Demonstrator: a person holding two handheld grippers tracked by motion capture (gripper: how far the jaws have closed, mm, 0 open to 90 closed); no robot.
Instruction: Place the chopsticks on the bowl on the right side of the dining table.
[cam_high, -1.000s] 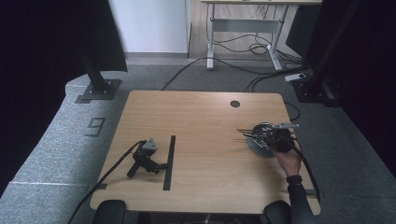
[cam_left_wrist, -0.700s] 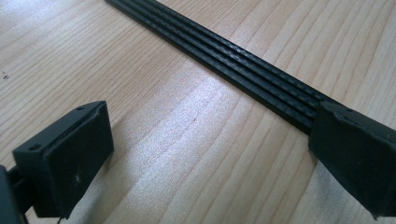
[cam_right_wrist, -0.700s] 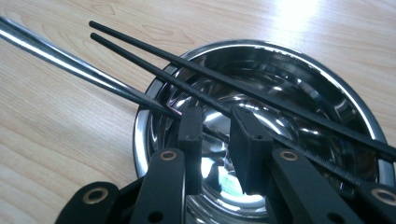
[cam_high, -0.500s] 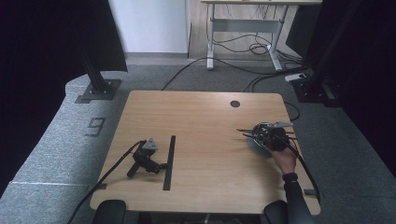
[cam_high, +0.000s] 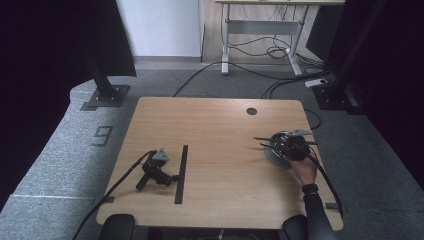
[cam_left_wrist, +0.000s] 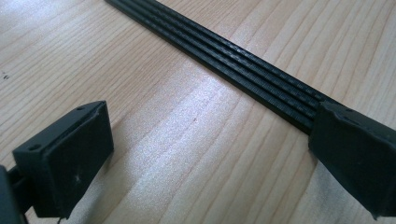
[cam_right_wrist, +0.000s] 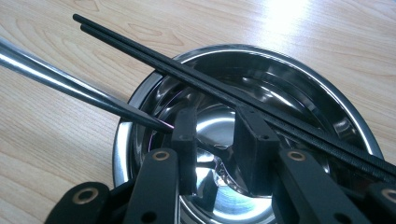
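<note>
**Right gripper over the steel bowl, left gripper lying by the black strip**

The right gripper (cam_high: 289, 146), held in the person's right hand (cam_high: 304, 171), hangs over the round, shiny stainless-steel bowl (cam_right_wrist: 327, 100) that stands on the light wooden table (cam_high: 220, 125). In the right gripper view its two black jaws stand a little apart above the bowl's middle, with nothing caught between them. A pair of thin black chopsticks (cam_right_wrist: 187, 77) lies across the bowl's rim, touching it and passing just beyond the jaw tips. A polished metal rod (cam_right_wrist: 60, 84) slants into the bowl from outside its rim.

Well apart from the bowl, the left gripper (cam_high: 159, 170) lies on the table with its jaws spread wide and empty. One jaw rests on the end of a long, flat, ribbed black strip (cam_left_wrist: 243, 60).
</note>
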